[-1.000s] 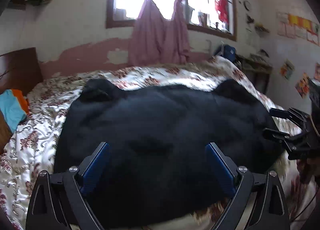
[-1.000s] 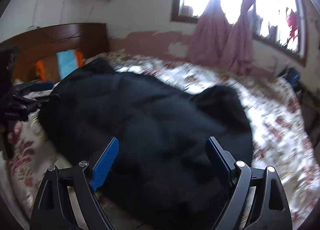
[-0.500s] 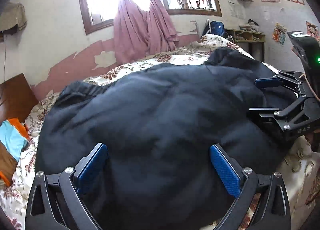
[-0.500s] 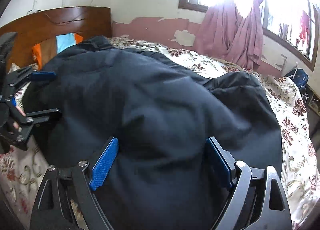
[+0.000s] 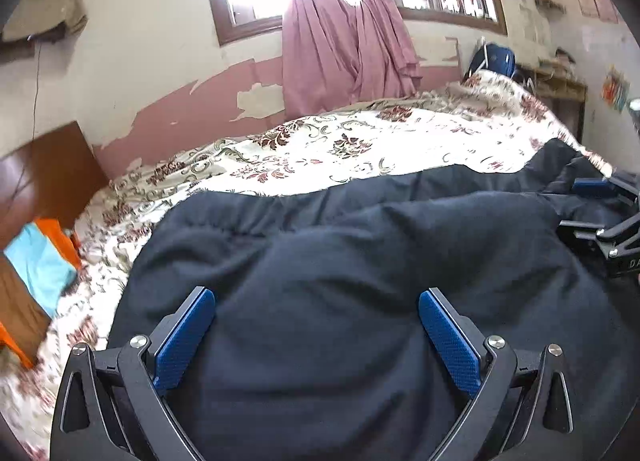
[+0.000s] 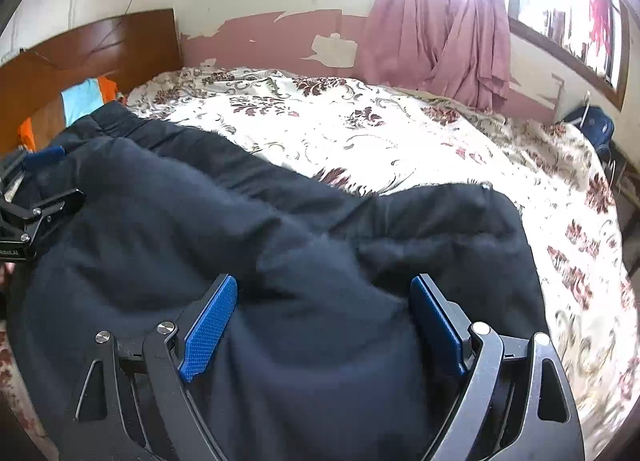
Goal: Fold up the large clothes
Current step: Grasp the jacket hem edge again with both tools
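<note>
A big dark navy padded jacket (image 5: 360, 253) lies in puffy folds on the near part of the bed, with one layer over another along its far edge. My left gripper (image 5: 316, 297) hovers low over it, blue pads wide apart and pressing on nothing. My right gripper (image 6: 324, 281) stands open the same way above the jacket (image 6: 200, 221). Each gripper shows in the other's view: the right gripper (image 5: 588, 207) at the jacket's right end, the left gripper (image 6: 52, 177) at its left end. Both have their jaws apart there too.
The floral bedspread (image 5: 360, 141) stretches beyond the jacket to the pink curtain (image 5: 344, 41) and window. A wooden headboard (image 6: 92, 49) with orange and light blue cloth (image 6: 80, 99) stands at the left. A blue bag (image 6: 596, 129) and shelves stand past the bed's right end.
Both views have swung and drawn back. The jacket's far edge now lies nearer me, with much more bedspread showing beyond it. Each gripper sees the other smaller and closer to the frame edge.
</note>
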